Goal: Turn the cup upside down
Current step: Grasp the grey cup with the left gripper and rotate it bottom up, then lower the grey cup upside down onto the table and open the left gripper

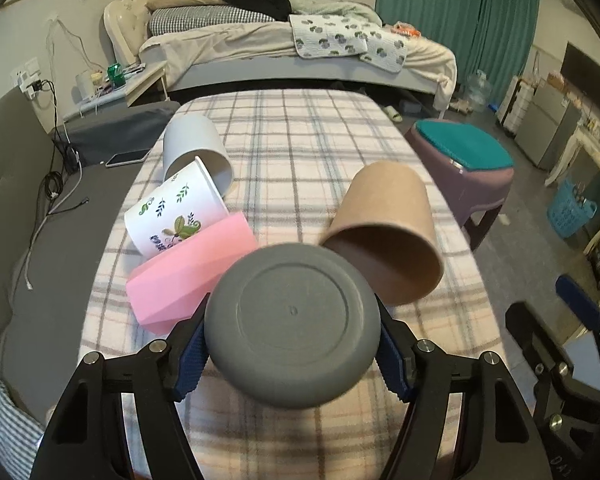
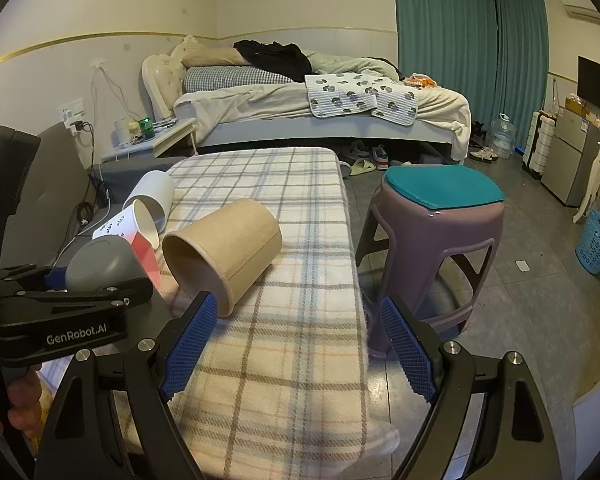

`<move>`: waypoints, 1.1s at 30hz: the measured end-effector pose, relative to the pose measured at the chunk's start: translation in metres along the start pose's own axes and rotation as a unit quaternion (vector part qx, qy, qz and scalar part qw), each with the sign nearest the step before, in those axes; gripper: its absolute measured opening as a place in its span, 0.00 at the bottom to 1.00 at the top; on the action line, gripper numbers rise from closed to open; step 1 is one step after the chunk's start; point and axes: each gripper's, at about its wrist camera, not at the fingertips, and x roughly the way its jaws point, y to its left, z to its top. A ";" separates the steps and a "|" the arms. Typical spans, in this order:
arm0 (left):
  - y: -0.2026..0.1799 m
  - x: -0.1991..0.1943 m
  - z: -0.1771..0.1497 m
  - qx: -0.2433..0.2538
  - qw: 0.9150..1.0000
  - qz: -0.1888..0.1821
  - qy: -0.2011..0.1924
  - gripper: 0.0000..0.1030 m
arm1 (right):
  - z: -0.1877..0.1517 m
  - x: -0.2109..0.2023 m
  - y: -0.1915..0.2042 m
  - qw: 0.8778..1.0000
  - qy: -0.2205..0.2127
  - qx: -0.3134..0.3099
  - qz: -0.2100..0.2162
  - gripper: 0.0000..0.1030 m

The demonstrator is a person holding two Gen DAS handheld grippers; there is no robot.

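Observation:
My left gripper (image 1: 292, 344) is shut on a grey cup (image 1: 292, 320), held sideways with its flat base toward the camera, above the plaid-covered table (image 1: 300, 152). The grey cup also shows in the right wrist view (image 2: 100, 264). A brown paper cup (image 1: 384, 236) lies on its side just beyond it, also seen in the right wrist view (image 2: 224, 248). A pink cup (image 1: 188, 276), a white floral cup (image 1: 176, 212) and a plain white cup (image 1: 196, 152) lie on their sides at the left. My right gripper (image 2: 296, 344) is open and empty near the table's right edge.
A purple stool (image 2: 432, 240) with a teal cushion stands right of the table. A grey sofa (image 1: 60, 216) with a phone (image 1: 126, 158) and cables is on the left. A bed (image 2: 320, 112) stands behind. A blue basket (image 2: 598, 240) sits at far right.

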 end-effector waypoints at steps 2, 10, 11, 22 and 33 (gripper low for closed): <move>0.001 -0.002 0.002 -0.006 1.000 -0.002 -0.010 0.72 | 0.000 0.000 0.000 1.000 -0.001 0.000 -0.001 0.82; 0.004 -0.010 0.009 -0.030 0.999 -0.015 -0.018 0.75 | -0.001 -0.004 -0.004 1.000 -0.004 0.004 -0.002 0.82; 0.004 -0.014 0.010 -0.030 0.999 -0.016 -0.026 0.75 | -0.001 -0.006 -0.004 1.000 -0.009 0.005 -0.001 0.82; 0.023 -0.104 0.005 -0.021 0.985 -0.013 -0.172 0.90 | 0.002 -0.047 0.006 0.997 -0.079 0.008 0.008 0.82; 0.079 -0.130 -0.061 -0.027 0.978 0.043 -0.203 0.94 | -0.015 -0.081 0.049 0.994 -0.110 0.002 0.023 1.00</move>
